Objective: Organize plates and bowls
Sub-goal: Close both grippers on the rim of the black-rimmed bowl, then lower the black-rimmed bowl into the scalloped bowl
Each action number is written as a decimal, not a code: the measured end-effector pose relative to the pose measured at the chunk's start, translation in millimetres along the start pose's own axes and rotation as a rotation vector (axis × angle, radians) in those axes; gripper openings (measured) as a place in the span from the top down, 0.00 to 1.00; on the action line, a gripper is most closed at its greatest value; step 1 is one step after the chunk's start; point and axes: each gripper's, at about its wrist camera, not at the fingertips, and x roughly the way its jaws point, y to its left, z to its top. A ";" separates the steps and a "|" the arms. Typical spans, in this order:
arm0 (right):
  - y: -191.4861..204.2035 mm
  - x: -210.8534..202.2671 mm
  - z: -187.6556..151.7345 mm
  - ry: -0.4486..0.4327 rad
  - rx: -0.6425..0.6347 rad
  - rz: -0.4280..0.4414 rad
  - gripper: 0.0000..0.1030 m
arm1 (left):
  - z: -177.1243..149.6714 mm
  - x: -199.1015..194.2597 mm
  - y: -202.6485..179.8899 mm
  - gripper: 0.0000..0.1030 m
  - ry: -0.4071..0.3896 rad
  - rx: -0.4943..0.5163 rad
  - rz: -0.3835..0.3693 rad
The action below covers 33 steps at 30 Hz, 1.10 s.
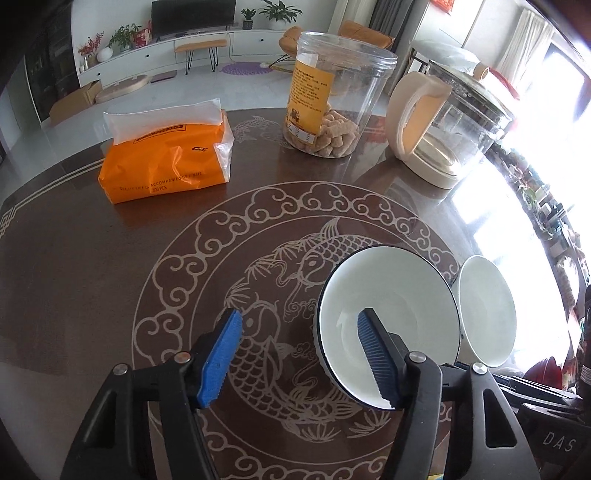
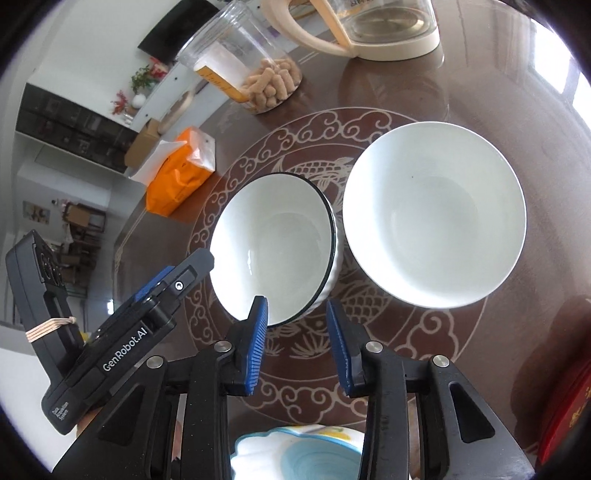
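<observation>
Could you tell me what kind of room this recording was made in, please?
Most likely a home's open living and dining area: a round dining table with bowls, a tissue pack and kettle, and a television beyond.

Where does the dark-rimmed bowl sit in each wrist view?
Left wrist: dark-rimmed bowl lower right, the left gripper's right finger over its inside.
Right wrist: centre, just beyond the right gripper.
Shared landmark: plain white bowl immediately to its right.

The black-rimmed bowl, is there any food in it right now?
No, the black-rimmed bowl shows only its bare white inside in the right wrist view, standing on the table beside the plain white bowl.
</observation>
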 end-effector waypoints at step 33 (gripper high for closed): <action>3.9 -104.7 -120.1 0.006 -0.264 -0.008 0.79 | -143.6 -145.5 -46.0 0.93 -0.133 0.032 -0.080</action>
